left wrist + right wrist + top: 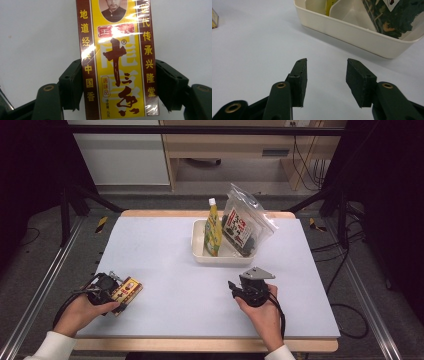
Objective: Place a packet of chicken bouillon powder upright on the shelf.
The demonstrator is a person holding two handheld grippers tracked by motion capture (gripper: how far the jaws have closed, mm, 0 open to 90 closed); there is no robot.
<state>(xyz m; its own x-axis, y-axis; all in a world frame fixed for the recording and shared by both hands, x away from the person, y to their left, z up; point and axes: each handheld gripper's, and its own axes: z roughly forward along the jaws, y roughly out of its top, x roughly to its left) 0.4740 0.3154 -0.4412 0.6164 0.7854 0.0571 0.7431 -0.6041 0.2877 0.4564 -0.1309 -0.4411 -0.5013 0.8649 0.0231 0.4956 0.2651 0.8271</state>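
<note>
The left gripper (117, 85) pinches the seasoning box (117, 62) by both long sides. Squeeze gently and lift it flat. The right gripper (326, 82) waits, spread wide.

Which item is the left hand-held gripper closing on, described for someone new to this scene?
On the pale table, look at its near left corner. There lies a flat red-and-yellow box between the left hand-held gripper's jaws. Unlike the bottle and bag, it is outside the white tray.
</note>
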